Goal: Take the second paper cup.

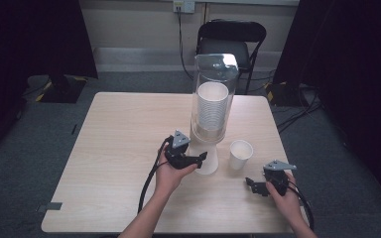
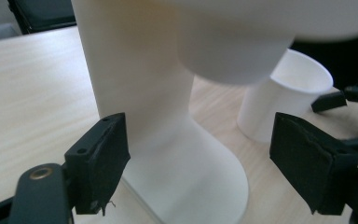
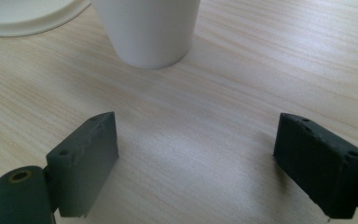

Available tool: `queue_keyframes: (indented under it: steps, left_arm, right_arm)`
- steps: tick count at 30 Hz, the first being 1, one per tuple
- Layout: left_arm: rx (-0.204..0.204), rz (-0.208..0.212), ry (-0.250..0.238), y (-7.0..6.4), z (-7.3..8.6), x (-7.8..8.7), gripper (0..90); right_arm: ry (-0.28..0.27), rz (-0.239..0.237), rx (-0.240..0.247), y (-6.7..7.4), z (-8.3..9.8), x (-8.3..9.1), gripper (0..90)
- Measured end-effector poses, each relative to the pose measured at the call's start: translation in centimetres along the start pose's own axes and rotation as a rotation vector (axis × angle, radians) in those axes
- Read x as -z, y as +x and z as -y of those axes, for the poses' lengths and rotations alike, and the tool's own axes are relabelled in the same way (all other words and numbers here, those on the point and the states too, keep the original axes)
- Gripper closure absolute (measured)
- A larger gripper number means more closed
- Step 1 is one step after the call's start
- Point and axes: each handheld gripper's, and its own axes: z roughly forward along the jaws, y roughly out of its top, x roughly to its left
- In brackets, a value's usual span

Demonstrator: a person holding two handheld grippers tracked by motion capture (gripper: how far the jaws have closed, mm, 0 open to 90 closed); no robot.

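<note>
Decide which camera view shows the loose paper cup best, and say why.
The high view: the cup stands whole, upright, open rim visible, right of the dispenser. The left gripper view shows its rim and side, partly hidden by the dispenser. The right gripper view shows its lower wall.

The table is pale wood-grain laminate, smooth and matt. The cup looks like matt white paper. The dispenser's tube is clear glossy plastic, its stand matt white plastic. The pads look black, rough and rubbery.
</note>
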Motion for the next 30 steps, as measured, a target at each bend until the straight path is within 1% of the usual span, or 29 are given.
queue_keyframes:
  steps: [1,2,3,5,6,7,9,10,11,12,13,14,16,17,18,20,22,25,27,28,30]
  left_arm:
    - [0.015,0.007,-0.027,0.0,-0.2,-0.2,19.6]
    - [0.010,0.003,-0.019,0.0,-0.4,-0.4,20.0]
    - [0.004,-0.005,-0.029,-0.1,-0.6,-0.6,20.1]
    - [-0.001,0.005,-0.029,-0.3,-0.9,-0.9,20.4]
    - [-0.016,0.012,-0.032,-0.5,-1.0,-1.1,21.8]
    - [-0.022,0.013,-0.035,-0.7,-1.1,-1.3,22.1]
    - [-0.020,0.017,-0.058,-1.0,-1.2,-1.5,22.8]
    - [-0.022,0.023,-0.077,-1.0,-1.2,-1.6,24.3]
    - [-0.027,0.021,-0.084,-1.1,-1.2,-1.8,24.4]
    - [-0.032,0.019,-0.085,-1.2,-1.2,-1.9,24.9]
    - [-0.038,0.007,-0.084,-1.2,-1.3,-1.9,25.3]
    - [-0.035,0.009,-0.101,-1.2,-1.2,-2.1,25.2]
    - [-0.040,0.001,-0.103,-1.2,-1.3,-2.3,26.1]
    - [-0.041,0.004,-0.107,-1.1,-1.3,-2.4,26.8]
    - [-0.033,0.014,-0.109,-1.2,-1.3,-2.5,27.4]
    - [-0.058,0.022,-0.103,-1.2,-1.2,-2.7,31.5]
    - [-0.072,0.028,-0.102,-1.3,-1.2,-2.8,36.6]
    - [-0.072,0.037,-0.089,-1.2,-1.3,-2.7,37.4]
    - [-0.089,0.037,-0.065,-1.1,-1.6,-2.6,37.6]
    - [-0.107,0.029,-0.053,-1.0,-1.7,-2.4,37.7]
    - [-0.120,0.045,-0.038,-0.7,-1.9,-2.1,37.8]
  right_arm:
    - [0.001,0.001,-0.002,0.0,0.0,0.0,13.1]
    - [0.001,0.001,-0.002,0.0,0.0,0.0,13.1]
    - [0.001,0.000,-0.001,0.0,0.0,0.0,13.1]
    - [0.002,0.001,-0.003,0.0,0.0,0.0,13.1]
    - [0.001,0.001,-0.001,0.0,0.0,0.0,13.1]
    - [0.001,0.001,-0.002,0.0,0.0,0.0,13.1]
    - [0.001,0.001,-0.002,0.0,0.0,0.0,13.1]
    - [0.001,0.001,-0.002,0.0,0.0,0.0,13.1]
    - [0.002,0.001,-0.003,0.0,0.0,0.0,13.1]
    - [0.001,0.000,-0.002,0.0,0.0,0.0,13.1]
    - [0.001,0.001,-0.002,0.0,0.0,0.0,13.1]
    - [0.001,0.001,-0.002,0.0,0.0,0.0,13.1]
    - [0.001,0.001,-0.002,0.0,0.0,0.0,13.1]
    - [0.002,0.001,-0.003,0.0,0.0,0.0,13.1]
    - [0.001,0.001,-0.002,0.0,0.0,0.0,13.1]
    - [0.001,0.001,-0.002,0.0,0.0,0.0,13.1]
    - [0.001,0.001,-0.002,0.0,0.0,0.0,13.1]
    - [0.002,0.001,-0.003,0.0,0.0,0.0,13.1]
    - [0.002,0.000,-0.003,0.0,0.0,0.0,13.1]
    - [0.002,0.001,-0.003,0.0,0.0,0.0,13.2]
    - [0.001,0.001,-0.002,0.0,0.0,0.0,13.1]
